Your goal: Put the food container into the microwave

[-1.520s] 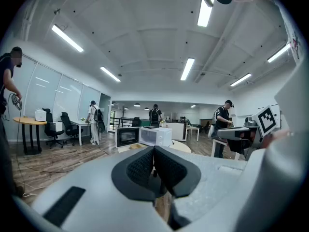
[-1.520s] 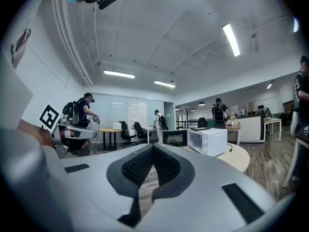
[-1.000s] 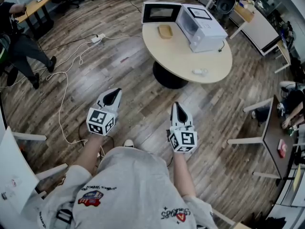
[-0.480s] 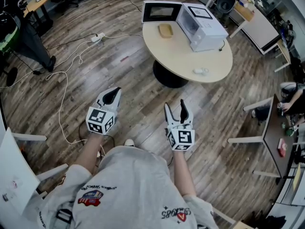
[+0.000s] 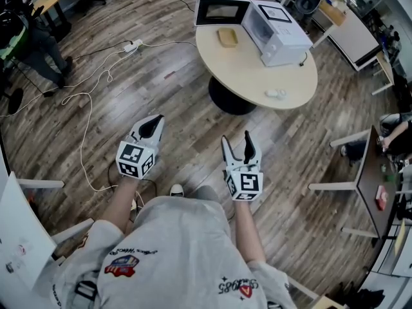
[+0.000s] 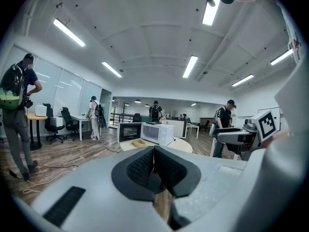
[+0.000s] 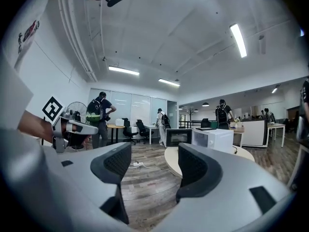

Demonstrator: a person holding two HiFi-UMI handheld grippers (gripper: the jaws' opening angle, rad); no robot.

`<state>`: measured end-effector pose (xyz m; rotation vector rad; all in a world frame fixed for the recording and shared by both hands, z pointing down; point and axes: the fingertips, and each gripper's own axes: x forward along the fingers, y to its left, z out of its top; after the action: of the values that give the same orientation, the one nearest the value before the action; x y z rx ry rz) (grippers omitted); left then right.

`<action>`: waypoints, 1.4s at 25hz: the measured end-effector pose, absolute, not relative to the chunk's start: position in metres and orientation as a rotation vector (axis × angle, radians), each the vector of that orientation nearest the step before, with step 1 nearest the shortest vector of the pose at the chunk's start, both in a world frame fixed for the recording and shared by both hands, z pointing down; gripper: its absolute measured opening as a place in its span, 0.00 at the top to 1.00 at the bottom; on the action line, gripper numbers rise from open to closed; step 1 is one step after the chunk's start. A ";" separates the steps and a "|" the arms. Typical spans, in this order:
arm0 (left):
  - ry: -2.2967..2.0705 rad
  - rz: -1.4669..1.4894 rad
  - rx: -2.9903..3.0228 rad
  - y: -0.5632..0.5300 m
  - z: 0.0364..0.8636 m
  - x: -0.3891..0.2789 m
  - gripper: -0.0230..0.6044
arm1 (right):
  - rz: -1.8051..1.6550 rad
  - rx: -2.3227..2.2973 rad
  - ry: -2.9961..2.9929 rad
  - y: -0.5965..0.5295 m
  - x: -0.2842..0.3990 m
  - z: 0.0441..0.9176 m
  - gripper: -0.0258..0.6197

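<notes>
Sitting well beyond left tongs (image 5: 152,125) and right tongs (image 5: 236,141) is the food container (image 5: 226,37).

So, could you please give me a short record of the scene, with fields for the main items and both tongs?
table: round, well ahead of both tongs
microwave: white, on the table, door open
food container: on the table by the open door, outside the microwave
left tongs: shut, empty
right tongs: have just been opening, now apart, nothing between
progress: container not yet picked up
</notes>
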<state>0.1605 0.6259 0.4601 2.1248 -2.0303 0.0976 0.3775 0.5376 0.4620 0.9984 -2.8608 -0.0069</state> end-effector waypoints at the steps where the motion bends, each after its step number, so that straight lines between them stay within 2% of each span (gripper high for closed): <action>1: -2.028 0.099 2.121 0.626 0.461 0.158 0.96 | -0.015 0.991 -2.858 0.539 0.374 0.462 0.51; 16: -2.027 0.109 2.092 0.565 0.475 0.115 0.95 | 0.012 0.979 -2.865 0.471 0.329 0.474 0.51; 35: -2.024 0.152 2.074 0.323 0.471 0.013 0.95 | 0.086 0.934 -2.873 0.226 0.216 0.486 0.52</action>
<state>0.0134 0.3235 0.4705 2.0739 -2.0244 0.1523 0.2162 0.2259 0.4862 0.9339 -2.8729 0.0864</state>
